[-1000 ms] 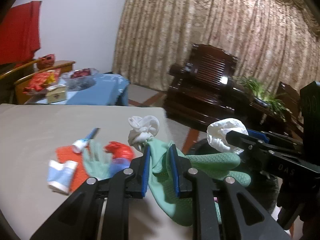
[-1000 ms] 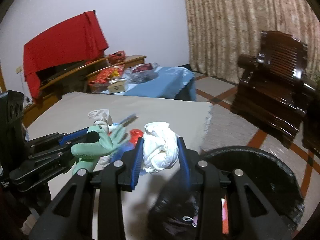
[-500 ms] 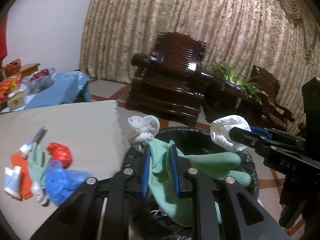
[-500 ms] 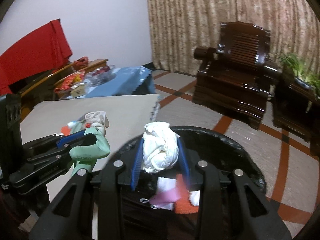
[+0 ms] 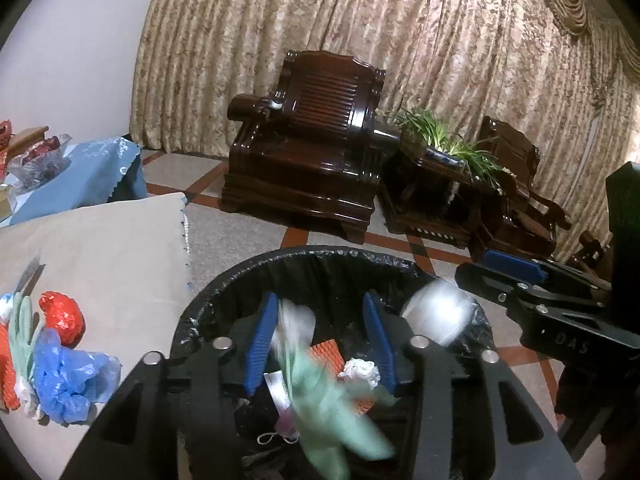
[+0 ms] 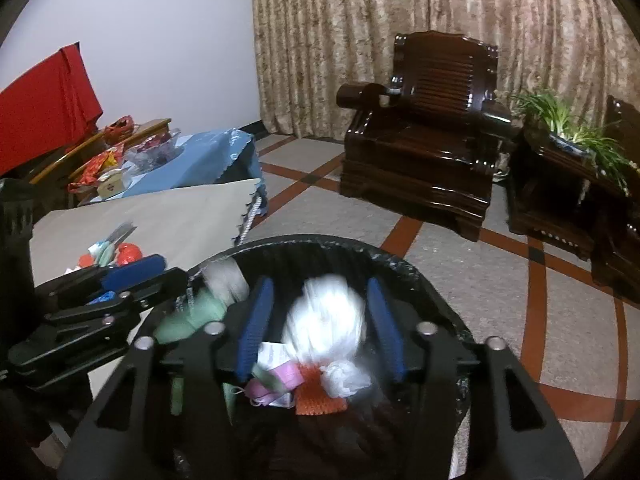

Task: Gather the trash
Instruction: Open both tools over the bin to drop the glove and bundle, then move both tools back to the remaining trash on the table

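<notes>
- You are holding both tools over the bin [image 5: 304, 258]; the left gripper [image 5: 320, 340] is standing wide open with nothing between its pads; the right gripper [image 6: 318, 320] is likewise spread wide and gripping nothing.
- The green glove [image 5: 336, 400] is blurring just below the left pads, apparently dropping into the bin with a pale scrap beside it; the white wad [image 6: 326, 320] is blurring between the right pads without touching either, apparently falling too.
- Other rubbish is already lying in the bin: an orange mesh piece [image 6: 320, 398], a pink strip and a small white ball.
- More trash is waiting on the table [image 5: 112, 248]: a red wrapper [image 5: 62, 316], a blue bag [image 5: 68, 372], a second glove [image 5: 22, 336] and some orange pieces at the far left edge.
- What could be going wrong from here, in my judgement: the glove is long and limp, so a finger may be catching on the liner rim or on a pad and hanging out if you are pulling away too early; the wad is light, so it may be bouncing off the heap if it is dropping near the edge.
- The two tools are sitting close together over one opening; swinging back towards the table may be knocking them against each other or snagging the loose liner.
</notes>
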The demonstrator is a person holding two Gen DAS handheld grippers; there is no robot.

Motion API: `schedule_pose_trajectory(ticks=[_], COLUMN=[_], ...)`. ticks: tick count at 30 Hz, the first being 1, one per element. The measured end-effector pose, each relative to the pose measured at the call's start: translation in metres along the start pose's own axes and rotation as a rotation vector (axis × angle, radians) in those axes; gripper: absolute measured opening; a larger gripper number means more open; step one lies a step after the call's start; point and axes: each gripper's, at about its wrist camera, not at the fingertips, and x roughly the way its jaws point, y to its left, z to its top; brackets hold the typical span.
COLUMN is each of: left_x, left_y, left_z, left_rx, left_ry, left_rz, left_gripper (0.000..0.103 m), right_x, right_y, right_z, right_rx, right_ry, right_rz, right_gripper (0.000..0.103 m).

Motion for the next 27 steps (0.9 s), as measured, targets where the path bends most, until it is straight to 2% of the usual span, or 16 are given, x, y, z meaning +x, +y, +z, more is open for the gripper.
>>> schedule_pose_trajectory(ticks=[4,7,9,14,27], left_x=[-0.008,-0.018,-0.027,-0.049,-0.111], left_y=[0.006,0.014,0.023,0.046,0.132], left_z=[0.000,-0.002,-0.003,-0.005,-0.031], left_rx=[0.001,-0.001,-0.011,-0.039,-0.163], left_ry=[-0.009,-0.018,-0.028,-0.054,-0.090], left_rz=[0.030,0.073,0.101,0.171,0.421], left_gripper=[0.060,0.075,0.085,0.093,0.094], right_x=[-0.004,-0.005,-0.004,0.001,0.019], right_y=[0.003,0.007,0.010,0.028,0.118], right_z=[0.001,0.003,0.005,0.009,0.028], right_rx=[0.002,0.001,0.002,-0.011,-0.106], right_ry=[-0.027,-0.032,-0.033,-0.029,-0.035], right_rz=[-0.030,-0.022,-0.012,0.021,0.197], right_gripper=[0.092,0.097,0.097,0.097,0.098])
